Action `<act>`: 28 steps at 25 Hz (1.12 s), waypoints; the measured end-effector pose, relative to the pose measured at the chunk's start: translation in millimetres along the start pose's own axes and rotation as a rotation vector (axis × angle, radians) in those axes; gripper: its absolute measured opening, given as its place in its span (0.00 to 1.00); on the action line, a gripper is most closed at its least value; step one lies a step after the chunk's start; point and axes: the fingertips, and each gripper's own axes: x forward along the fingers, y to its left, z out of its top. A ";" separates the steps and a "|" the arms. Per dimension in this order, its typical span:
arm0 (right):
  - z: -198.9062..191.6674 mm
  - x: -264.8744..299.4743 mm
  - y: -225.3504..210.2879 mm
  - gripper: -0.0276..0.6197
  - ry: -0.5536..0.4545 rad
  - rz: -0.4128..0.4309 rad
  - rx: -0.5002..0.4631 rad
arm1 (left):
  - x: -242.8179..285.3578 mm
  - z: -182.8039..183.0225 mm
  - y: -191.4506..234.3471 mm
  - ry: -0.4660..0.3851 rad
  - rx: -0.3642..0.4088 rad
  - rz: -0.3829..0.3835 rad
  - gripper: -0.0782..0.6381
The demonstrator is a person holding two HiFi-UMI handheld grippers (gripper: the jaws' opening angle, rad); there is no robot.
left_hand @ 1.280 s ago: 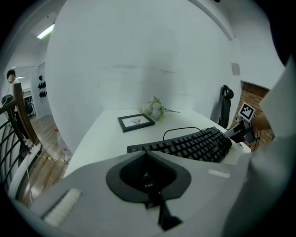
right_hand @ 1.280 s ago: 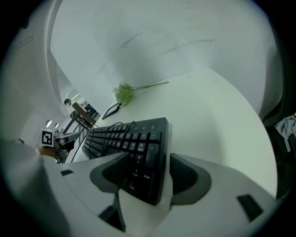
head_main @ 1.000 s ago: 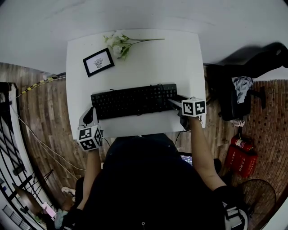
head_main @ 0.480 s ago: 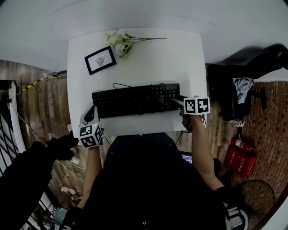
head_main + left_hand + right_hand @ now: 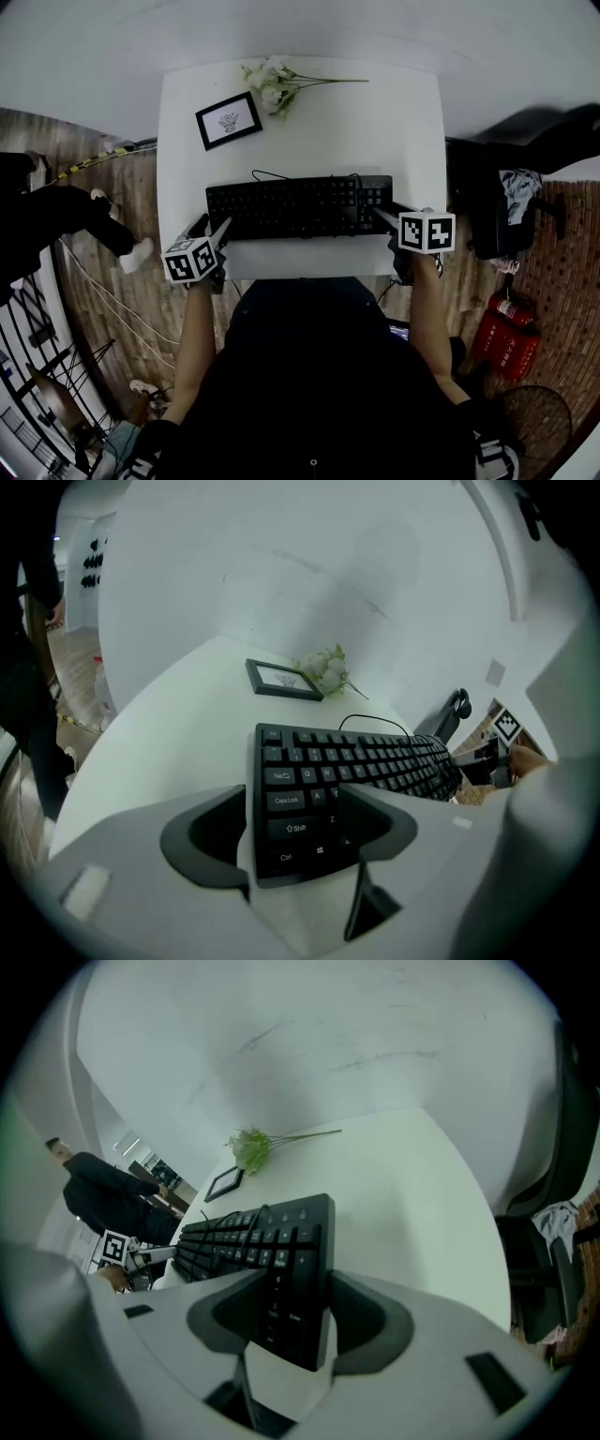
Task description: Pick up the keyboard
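A black keyboard lies across the near half of the white table. My left gripper sits at its front-left corner. Its jaws have just been opening and stand open, one outside the keyboard's left end, the other over the keys. My right gripper is at the front-right corner. Its jaws have just been closing a little. In the right gripper view they sit on the number-pad end of the keyboard, one pad on the keys, the other against the end face.
A framed picture and a spray of white flowers lie at the table's back. The keyboard's cable loops behind it. A dark chair with clothes and red fire extinguishers stand at the right. A person in dark clothes is at the left.
My left gripper has come forward onto the keyboard's front-left corner and its jaws have spread. The right gripper has stayed at the right end. A person has walked along the left side.
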 end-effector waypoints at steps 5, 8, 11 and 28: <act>1.6 0.1 4.7 0.38 -0.004 0.000 -0.009 | 2.4 -1.4 7.0 0.031 -0.050 -0.044 0.53; 0.5 0.0 4.9 0.38 -0.002 -0.001 -0.008 | 4.7 -0.1 4.0 0.053 -0.067 -0.076 0.53; 1.5 0.7 6.0 0.38 -0.001 0.001 -0.011 | 4.8 1.1 3.9 0.067 -0.066 -0.075 0.53; 8.2 8.7 3.8 0.37 -0.007 -0.001 -0.007 | 7.7 -1.4 7.5 0.193 -0.127 -0.032 0.51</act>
